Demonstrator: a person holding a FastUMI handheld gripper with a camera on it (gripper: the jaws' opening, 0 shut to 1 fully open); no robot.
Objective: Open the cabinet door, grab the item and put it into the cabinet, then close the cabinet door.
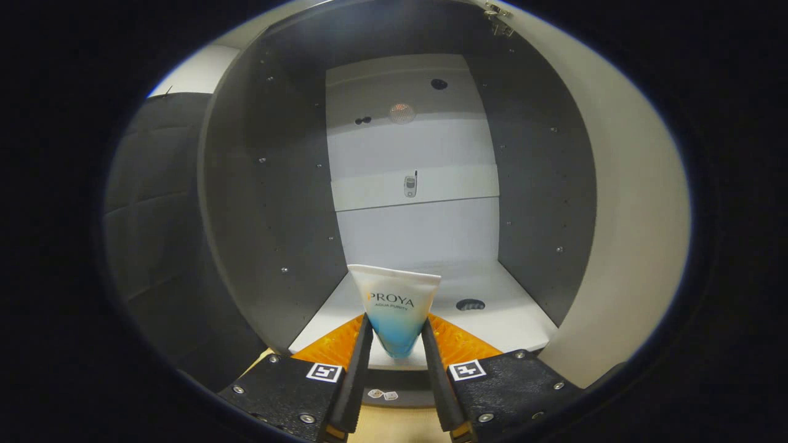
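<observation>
White-and-blue tube [395, 311], clamped between both fingers of the gripper [397, 344], sits at the open cabinet's [271, 203] front edge; advance it straight ahead over the bottom shelf [511, 307], then lower before releasing.

Dim overall, light fell brightest on the cabinet [418, 154] back panel and its shelf floor. Side walls stayed dark grey, in shade. Strong fisheye bend curved the open door [622, 203] and cabinet edges (worst toward the rim). Tube [397, 307] sharp, evenly lit; faint round glare spot high on back panel.
</observation>
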